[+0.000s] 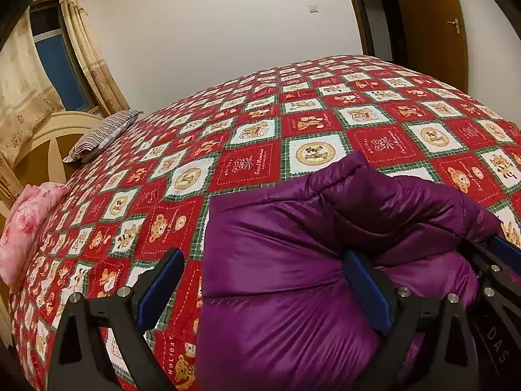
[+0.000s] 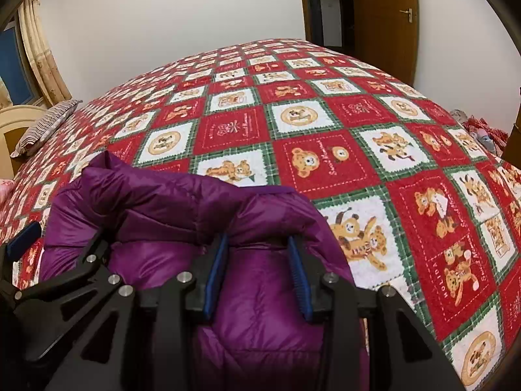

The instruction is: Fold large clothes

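Observation:
A purple puffer jacket (image 1: 293,260) lies bunched on the near part of the bed; it also fills the lower middle of the right wrist view (image 2: 182,208). My left gripper (image 1: 263,283) is open wide, its right finger pressing on the jacket's left part, its left finger over the bedspread. My right gripper (image 2: 257,267) has its blue pads on either side of a thick fold of the jacket. The left gripper shows at the left of the right wrist view (image 2: 65,260), and the right gripper at the right edge of the left wrist view (image 1: 498,260).
The bed has a red, white and green bear-patterned bedspread (image 1: 293,123) (image 2: 325,114). A striped pillow (image 1: 101,137) and a pink quilt (image 1: 26,228) lie at its left end by the headboard (image 1: 42,140). A wooden door (image 2: 384,16) stands beyond the bed.

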Tool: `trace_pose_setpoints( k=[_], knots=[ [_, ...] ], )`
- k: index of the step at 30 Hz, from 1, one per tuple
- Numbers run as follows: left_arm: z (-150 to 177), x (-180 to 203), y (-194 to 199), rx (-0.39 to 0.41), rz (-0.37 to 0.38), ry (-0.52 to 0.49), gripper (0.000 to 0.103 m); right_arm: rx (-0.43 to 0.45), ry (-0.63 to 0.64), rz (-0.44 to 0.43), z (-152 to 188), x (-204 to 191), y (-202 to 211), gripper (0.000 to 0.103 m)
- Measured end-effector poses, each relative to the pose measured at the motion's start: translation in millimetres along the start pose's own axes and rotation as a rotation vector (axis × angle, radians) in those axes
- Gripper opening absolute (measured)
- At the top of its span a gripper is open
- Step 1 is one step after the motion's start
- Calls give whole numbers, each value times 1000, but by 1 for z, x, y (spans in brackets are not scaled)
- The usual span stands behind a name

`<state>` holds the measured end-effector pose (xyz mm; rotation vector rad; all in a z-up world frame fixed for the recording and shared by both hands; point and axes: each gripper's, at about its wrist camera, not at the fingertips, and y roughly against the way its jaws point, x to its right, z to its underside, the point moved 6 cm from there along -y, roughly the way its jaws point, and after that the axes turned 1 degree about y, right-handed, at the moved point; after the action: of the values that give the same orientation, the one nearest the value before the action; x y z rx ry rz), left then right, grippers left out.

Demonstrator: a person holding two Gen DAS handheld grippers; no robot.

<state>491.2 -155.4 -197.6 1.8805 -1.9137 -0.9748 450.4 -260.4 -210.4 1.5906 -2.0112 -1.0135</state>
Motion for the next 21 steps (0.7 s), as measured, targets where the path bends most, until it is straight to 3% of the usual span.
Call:
trace_pose_setpoints(
  k=[21],
  knots=[
    [-1,2,0,-7,-6,-11,99,-1,4,5,0,0,-1,42]
  ],
)
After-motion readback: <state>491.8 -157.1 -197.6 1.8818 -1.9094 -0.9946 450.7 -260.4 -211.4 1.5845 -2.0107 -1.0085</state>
